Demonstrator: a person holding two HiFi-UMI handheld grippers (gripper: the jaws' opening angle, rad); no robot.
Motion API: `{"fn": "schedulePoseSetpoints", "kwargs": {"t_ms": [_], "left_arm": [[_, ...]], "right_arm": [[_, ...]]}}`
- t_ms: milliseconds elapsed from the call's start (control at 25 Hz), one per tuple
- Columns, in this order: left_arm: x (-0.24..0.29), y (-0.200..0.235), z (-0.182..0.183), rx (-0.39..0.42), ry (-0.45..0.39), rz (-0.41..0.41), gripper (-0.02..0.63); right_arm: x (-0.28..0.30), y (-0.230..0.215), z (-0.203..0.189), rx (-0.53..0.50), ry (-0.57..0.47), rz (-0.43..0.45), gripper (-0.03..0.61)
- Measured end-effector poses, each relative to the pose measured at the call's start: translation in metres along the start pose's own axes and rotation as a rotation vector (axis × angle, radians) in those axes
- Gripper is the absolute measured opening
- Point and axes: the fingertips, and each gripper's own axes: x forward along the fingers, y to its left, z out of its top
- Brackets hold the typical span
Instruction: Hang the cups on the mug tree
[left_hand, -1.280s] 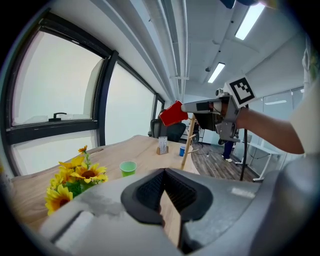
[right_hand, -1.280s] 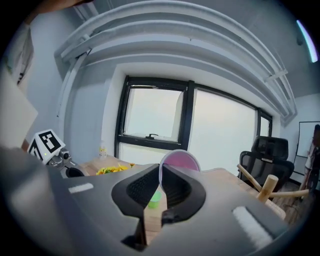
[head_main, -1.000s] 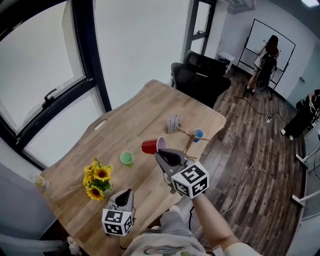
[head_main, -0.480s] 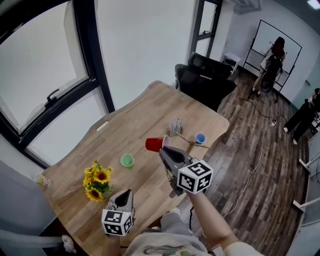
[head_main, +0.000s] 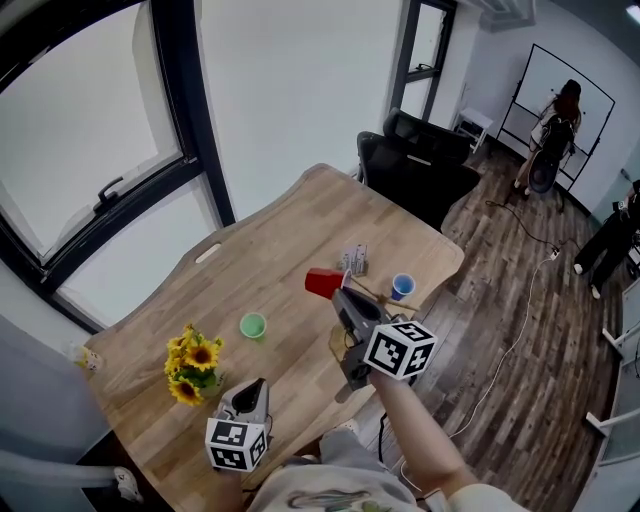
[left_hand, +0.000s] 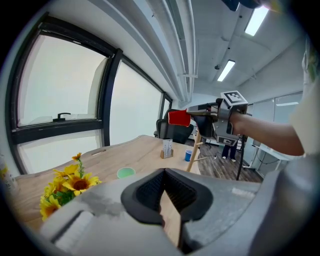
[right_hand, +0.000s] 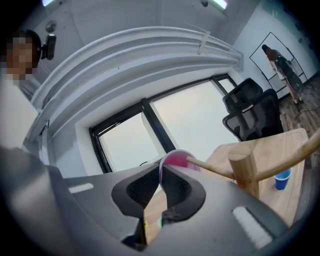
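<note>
My right gripper is shut on the rim of a red cup, which it holds on its side above the table. In the right gripper view a peg of the wooden mug tree reaches into the red cup's mouth. A blue cup hangs on the tree's right side. A green cup stands upright on the table. My left gripper rests low near the table's front edge, shut with nothing in it, well short of the green cup.
A bunch of sunflowers stands at the front left of the table. A small card holder sits just behind the mug tree. Black office chairs stand beyond the far edge. A person stands at a whiteboard far back right.
My right gripper has carried the red cup to the right and away from me, closer to the mug tree. The left gripper has stayed where it was.
</note>
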Motion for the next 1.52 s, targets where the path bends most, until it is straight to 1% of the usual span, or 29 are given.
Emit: {"fn": "schedulePoseSetpoints", "kwargs": {"t_ms": [240,560,920,1520], "left_arm": [[0.008,-0.004,-0.001,0.006,0.012,0.007,0.002],[0.016,-0.019,-0.001,0.029,0.021,-0.014,0.002],[0.017,-0.027,-0.004,0.040,0.035,-0.026,0.002],[0.025,-0.037,-0.001,0.050,0.036,-0.041,0.002]], "right_arm": [[-0.005,-0.009,0.001,0.072,-0.012,0.002,0.017],[-0.021,-0.018,0.001,0.119,-0.035,0.000,0.018],[-0.037,-0.027,0.001,0.134,-0.051,-0.023,0.015],[-0.047,-0.037,-0.011,0.131,-0.009,-0.039,0.015]]}}
